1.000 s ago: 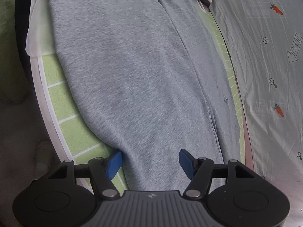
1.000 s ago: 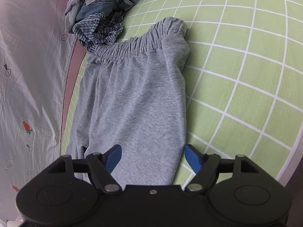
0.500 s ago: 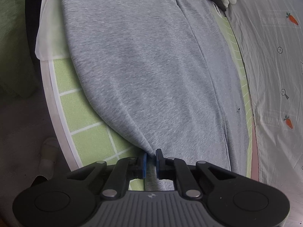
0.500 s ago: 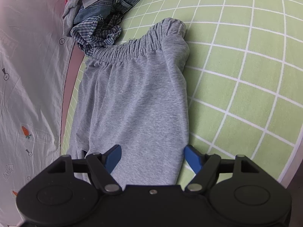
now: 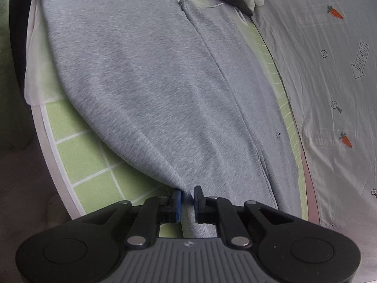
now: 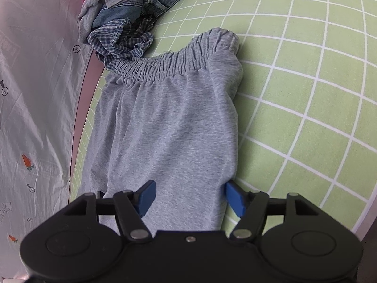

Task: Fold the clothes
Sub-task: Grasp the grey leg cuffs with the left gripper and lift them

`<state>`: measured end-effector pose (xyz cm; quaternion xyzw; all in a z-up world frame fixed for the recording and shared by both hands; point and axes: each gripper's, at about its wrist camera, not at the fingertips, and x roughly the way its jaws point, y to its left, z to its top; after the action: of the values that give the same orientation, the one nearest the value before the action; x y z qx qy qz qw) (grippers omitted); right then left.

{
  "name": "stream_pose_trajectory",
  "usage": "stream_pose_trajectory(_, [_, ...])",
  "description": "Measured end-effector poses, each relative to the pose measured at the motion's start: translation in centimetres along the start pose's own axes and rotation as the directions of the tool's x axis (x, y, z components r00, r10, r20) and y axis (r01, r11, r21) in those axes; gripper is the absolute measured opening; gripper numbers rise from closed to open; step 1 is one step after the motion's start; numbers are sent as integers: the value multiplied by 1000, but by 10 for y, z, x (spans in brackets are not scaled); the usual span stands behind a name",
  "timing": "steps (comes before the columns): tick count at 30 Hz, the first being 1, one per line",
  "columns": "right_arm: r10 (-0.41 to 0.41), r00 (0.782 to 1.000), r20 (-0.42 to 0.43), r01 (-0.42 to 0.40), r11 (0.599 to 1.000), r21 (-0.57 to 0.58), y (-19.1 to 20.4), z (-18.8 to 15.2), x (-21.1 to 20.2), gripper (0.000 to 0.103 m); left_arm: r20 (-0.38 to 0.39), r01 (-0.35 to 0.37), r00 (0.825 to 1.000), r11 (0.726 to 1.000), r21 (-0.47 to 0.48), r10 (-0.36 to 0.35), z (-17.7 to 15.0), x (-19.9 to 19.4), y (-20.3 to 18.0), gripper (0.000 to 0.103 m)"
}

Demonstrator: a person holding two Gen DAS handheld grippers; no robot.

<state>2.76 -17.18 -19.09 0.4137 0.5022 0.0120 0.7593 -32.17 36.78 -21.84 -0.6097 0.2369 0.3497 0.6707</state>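
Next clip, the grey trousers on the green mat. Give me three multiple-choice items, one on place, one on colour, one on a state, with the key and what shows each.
1. Where is the pile of other clothes?
A. beyond the waistband
B. under the right gripper
C. off the bed

2. What colour are the gripper pads?
A. red
B. blue
C. white

3. What is between the left gripper fingers?
A. nothing
B. a sock
C. a fold of the grey trousers

Key: 1 A, the heap lies past the elastic waistband; 2 B, both views show blue pads; 3 C, grey cloth is bunched between the nearly closed pads.
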Motion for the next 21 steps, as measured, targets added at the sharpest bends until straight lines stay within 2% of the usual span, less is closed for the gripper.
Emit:
stream_pose_trajectory(4, [-1, 1000, -7, 1, 1000, -4, 3, 2, 2, 67, -16, -17, 1000, 1000, -24, 17, -2, -5, 11, 28])
stream_pose_trajectory(9, [5, 1000, -10, -5, 1000, 4, 3, 1, 4, 68, -16, -32, 999, 997, -71, 31, 0, -14, 26, 36])
stream_pose_trajectory(12, [9, 1000, -10, -9, 1000, 8, 4, 2, 5, 70, 7, -39, 999, 992, -122, 40, 6, -16, 33, 36])
stream_pose_trajectory(17, [8, 1000, -9, -8, 1000, 4, 6, 3, 7, 71, 43, -51, 998, 993, -104, 56, 17, -18, 30, 37])
stream_pose_trajectory(21, [0, 1000, 10, 0, 1000, 16, 6, 7, 7, 70, 69, -35, 997, 988, -148, 45, 24, -16, 32, 36])
